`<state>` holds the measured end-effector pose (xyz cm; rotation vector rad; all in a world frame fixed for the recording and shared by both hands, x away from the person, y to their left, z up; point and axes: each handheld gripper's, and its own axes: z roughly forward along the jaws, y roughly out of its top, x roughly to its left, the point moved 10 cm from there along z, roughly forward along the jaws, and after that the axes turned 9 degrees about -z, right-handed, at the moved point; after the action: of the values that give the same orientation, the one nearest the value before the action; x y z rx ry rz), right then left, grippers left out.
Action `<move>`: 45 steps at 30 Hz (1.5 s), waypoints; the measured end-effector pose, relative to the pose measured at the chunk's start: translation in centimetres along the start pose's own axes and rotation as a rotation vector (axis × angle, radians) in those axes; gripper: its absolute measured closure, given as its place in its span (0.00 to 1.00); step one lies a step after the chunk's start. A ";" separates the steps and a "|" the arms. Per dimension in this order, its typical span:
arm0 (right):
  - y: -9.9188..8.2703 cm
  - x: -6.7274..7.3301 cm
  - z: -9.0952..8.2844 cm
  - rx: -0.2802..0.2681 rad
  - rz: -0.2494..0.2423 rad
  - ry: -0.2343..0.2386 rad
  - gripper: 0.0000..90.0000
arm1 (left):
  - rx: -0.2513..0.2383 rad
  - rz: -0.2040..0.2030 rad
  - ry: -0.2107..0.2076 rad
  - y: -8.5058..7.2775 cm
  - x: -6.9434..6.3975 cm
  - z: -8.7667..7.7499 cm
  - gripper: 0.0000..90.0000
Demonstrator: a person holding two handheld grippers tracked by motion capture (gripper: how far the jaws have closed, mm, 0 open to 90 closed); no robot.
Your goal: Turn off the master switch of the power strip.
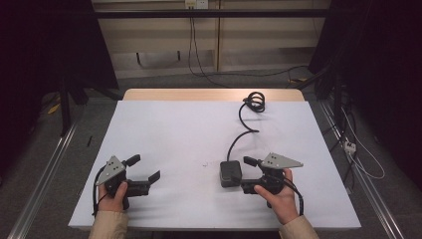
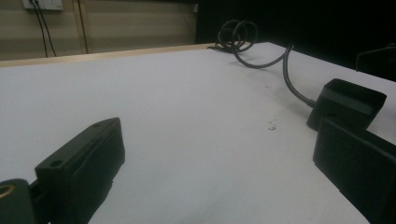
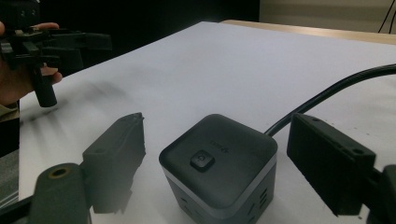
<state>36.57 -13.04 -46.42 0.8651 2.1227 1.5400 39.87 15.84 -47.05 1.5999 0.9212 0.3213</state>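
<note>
A dark grey cube-shaped power block [image 1: 230, 173] [image 3: 217, 163] with a button on top sits on the white table [image 1: 174, 129]. Its black cable [image 1: 244, 127] runs toward the far edge and ends in a coil [image 1: 255, 101]. My right gripper [image 1: 245, 174] [image 3: 222, 158] is at the block's right side. Its jaws stand open on either side of the block, with a gap at each pad. My left gripper [image 1: 145, 168] [image 2: 219, 163] rests at the front left, open with nothing between its fingers. The left gripper view has the block [image 2: 348, 102] at its right.
The table's wooden far edge [image 1: 199, 94] lies behind the coil. Metal rails [image 1: 50, 164] run along the floor on both sides. Loose cables [image 1: 358, 149] lie on the floor at the right. A wide stretch of white surface separates the two grippers.
</note>
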 end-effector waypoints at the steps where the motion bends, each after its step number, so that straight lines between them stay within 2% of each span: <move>1: 0.0 0.0 0.0 0.002 0.001 0.001 0.20 | 0.000 0.000 0.000 0.0 0.0 0.0 0.02; 14: 0.0 -0.7 -0.7 -0.010 -0.007 -0.016 0.15 | 0.000 0.000 0.000 0.0 0.0 0.0 0.02; 45: -0.7 -2.0 -2.4 -0.020 -0.016 -0.044 0.13 | -0.002 0.001 0.003 0.1 0.1 0.0 0.02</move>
<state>36.39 -16.20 -46.36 0.8649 2.0745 1.5175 39.92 15.90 -47.00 1.5989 0.9220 0.3252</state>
